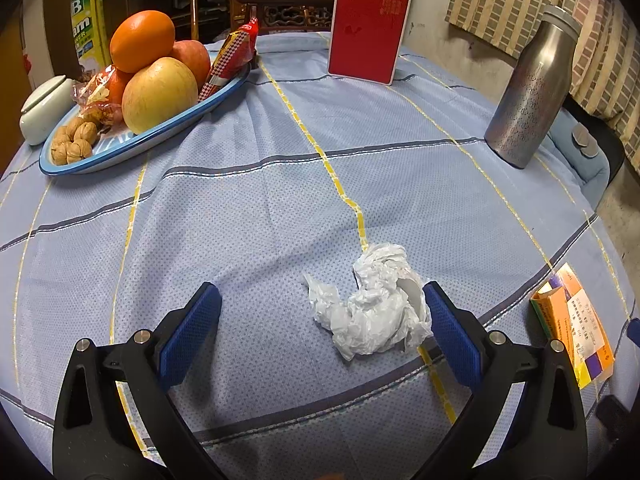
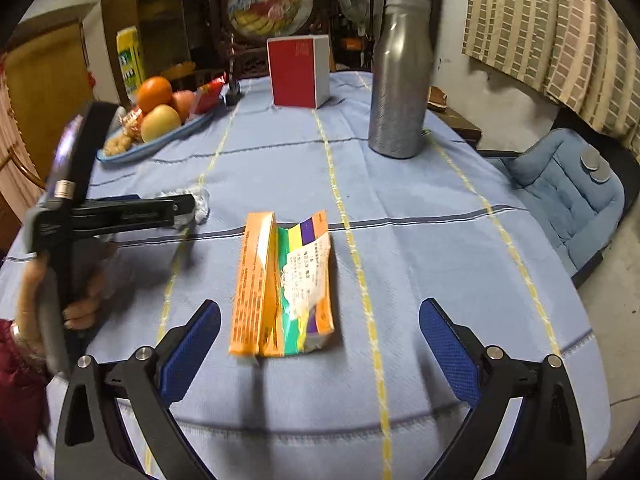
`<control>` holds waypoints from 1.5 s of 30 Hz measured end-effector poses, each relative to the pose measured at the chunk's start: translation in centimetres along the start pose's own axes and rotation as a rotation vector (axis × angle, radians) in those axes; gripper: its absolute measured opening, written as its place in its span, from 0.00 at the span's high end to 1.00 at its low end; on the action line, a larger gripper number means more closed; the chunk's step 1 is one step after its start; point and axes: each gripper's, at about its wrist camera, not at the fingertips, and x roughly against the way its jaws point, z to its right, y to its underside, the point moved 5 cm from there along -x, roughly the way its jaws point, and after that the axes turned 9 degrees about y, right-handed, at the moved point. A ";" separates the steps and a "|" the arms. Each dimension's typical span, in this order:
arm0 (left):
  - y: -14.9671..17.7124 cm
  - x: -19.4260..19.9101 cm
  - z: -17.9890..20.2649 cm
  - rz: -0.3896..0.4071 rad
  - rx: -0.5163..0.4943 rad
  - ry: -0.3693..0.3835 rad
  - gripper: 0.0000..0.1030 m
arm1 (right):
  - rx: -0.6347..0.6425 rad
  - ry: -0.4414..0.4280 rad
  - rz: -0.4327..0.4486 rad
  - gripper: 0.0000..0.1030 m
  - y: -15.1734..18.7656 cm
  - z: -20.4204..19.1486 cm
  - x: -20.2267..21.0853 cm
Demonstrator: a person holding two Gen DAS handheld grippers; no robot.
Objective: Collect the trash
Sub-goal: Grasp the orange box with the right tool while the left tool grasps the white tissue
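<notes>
Left wrist view: the left tongs [image 1: 322, 312] stand wide open just above the table [image 1: 240, 208], which wears a pale blue checked cloth. A crumpled white wrapper [image 1: 370, 304] lies on the cloth between the blue pads, hard against the right-hand pad and well apart from the other; nothing is gripped. Near the table's right edge lies a flattened orange carton [image 1: 576, 328]. At the far left a blue-rimmed dish [image 1: 132, 148] bears an orange, apples, walnuts and snack packets, with a small white jar [image 1: 44, 108] beside it. A red box [image 1: 368, 32] stands upright at the far side, and a steel bottle [image 1: 532, 88] stands at the right.

Right wrist view: the right tongs [image 2: 320, 332] also gape fully and hold nothing. The carton [image 2: 284, 284] lies flat on the cloth between and just ahead of the pads, touching neither. At the left a hand [image 2: 80, 292] grips the left tongs [image 2: 188, 204], whose tips sit at the wrapper [image 2: 202, 202]. Farther back are the dish [image 2: 160, 144], red box [image 2: 298, 72] and bottle [image 2: 400, 76]. A blue padded cushion [image 2: 568, 196] sits beyond the table's right edge.
</notes>
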 end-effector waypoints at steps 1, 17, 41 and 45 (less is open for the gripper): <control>0.0 0.0 0.0 -0.001 -0.002 -0.003 0.06 | 0.003 -0.001 -0.006 0.05 0.0 -0.4 -0.2; 0.2 -0.4 0.7 -0.032 -0.049 -0.050 0.06 | 0.075 0.047 -0.056 0.46 -0.3 -1.4 -3.2; 1.0 0.0 5.3 -0.006 -0.287 -0.100 0.06 | -0.017 0.002 -0.108 0.37 0.2 1.2 -4.1; 1.0 -0.2 5.1 -0.019 -0.282 -0.097 0.06 | -0.012 0.010 -0.110 0.36 0.3 1.1 -4.2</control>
